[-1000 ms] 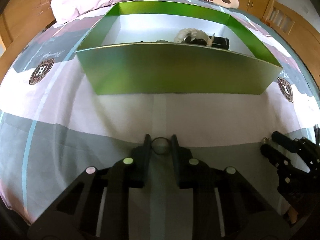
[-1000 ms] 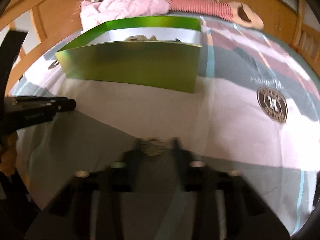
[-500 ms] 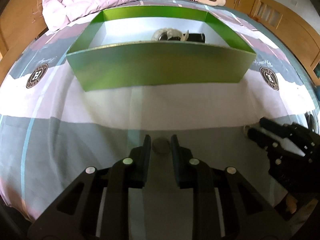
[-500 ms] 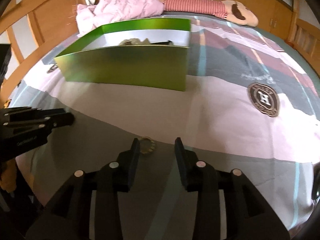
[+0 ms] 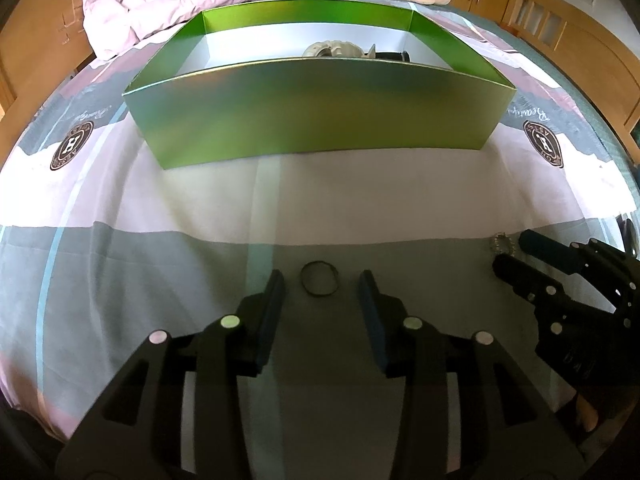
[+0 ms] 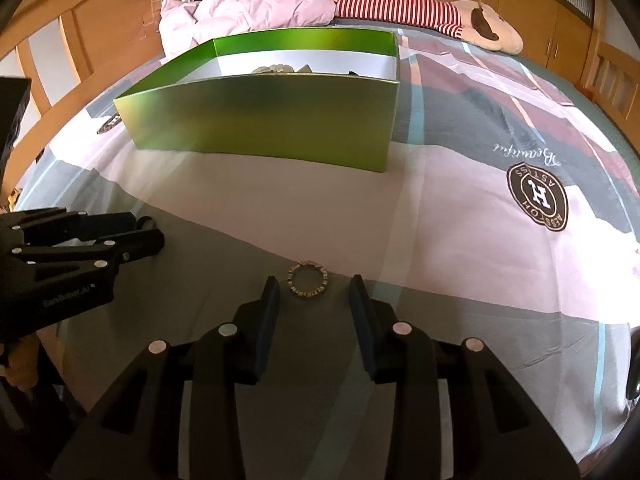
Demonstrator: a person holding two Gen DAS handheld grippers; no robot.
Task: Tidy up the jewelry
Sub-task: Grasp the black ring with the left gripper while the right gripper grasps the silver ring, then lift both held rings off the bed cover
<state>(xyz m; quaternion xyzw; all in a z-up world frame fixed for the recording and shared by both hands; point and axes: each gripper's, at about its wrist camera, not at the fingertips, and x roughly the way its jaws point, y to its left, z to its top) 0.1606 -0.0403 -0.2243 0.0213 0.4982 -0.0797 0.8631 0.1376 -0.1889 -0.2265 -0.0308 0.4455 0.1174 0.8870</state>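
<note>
A thin dark ring lies flat on the bedsheet between the fingertips of my open left gripper, touching neither finger. A beaded gold ring lies between the tips of my open right gripper; it also shows in the left wrist view, next to the right gripper's fingers. A green open box stands farther back on the bed and holds a pale beaded bracelet and a dark object.
A crumpled pink blanket and a striped plush toy lie behind the box. Wooden bed rails run along both sides. The left gripper shows at the left of the right wrist view.
Both grippers have opened wider and drawn back slightly. The dark ring and the beaded ring now lie free on the sheet between the fingertips.
</note>
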